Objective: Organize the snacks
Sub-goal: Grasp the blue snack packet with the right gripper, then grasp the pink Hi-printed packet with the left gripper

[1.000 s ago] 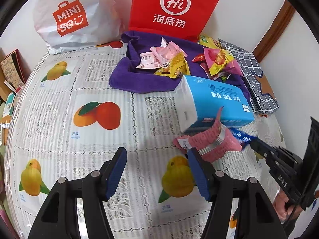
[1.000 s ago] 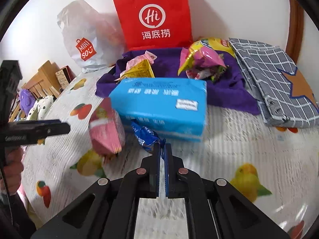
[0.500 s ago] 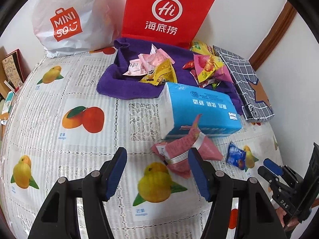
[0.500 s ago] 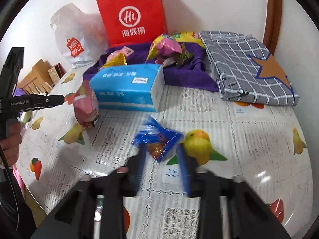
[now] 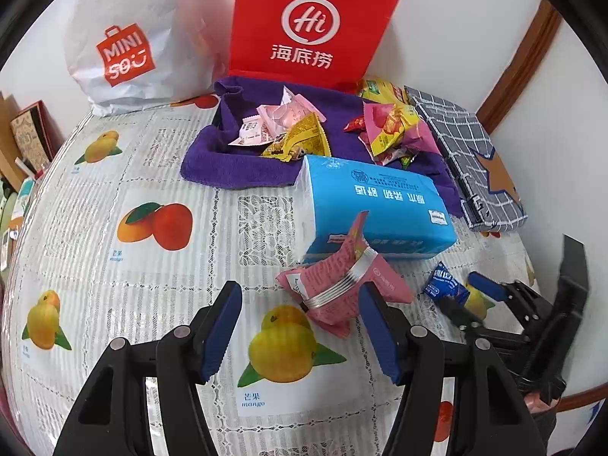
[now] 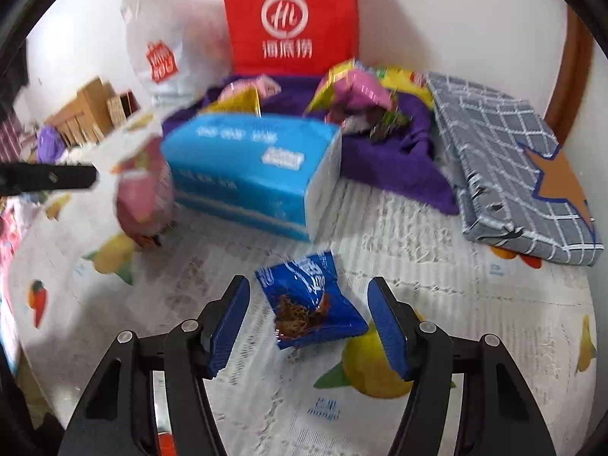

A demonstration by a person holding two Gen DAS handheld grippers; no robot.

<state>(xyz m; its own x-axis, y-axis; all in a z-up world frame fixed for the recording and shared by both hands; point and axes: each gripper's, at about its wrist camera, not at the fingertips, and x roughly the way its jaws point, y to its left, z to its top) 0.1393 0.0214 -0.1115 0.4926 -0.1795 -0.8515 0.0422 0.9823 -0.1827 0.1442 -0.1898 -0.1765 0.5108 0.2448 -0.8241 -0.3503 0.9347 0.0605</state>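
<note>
Blue snack packet (image 6: 309, 300) lies loose on the bench (image 6: 456, 304), lower centre of the right wrist view.
Light, crinkly, slippery foil: pinch its flat middle. Right gripper (image 6: 307, 321) straddles it, jaws opening, pads clear; left gripper (image 5: 300, 332) half-open, empty, beside pink pack (image 5: 342, 288).

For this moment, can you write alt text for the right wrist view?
The right gripper hangs over a table with its jaws opening, and a small blue snack packet lies loose between them. Behind it sit a blue tissue pack, a pink snack bag, and more snacks on a purple cloth before a red paper bag.
</note>
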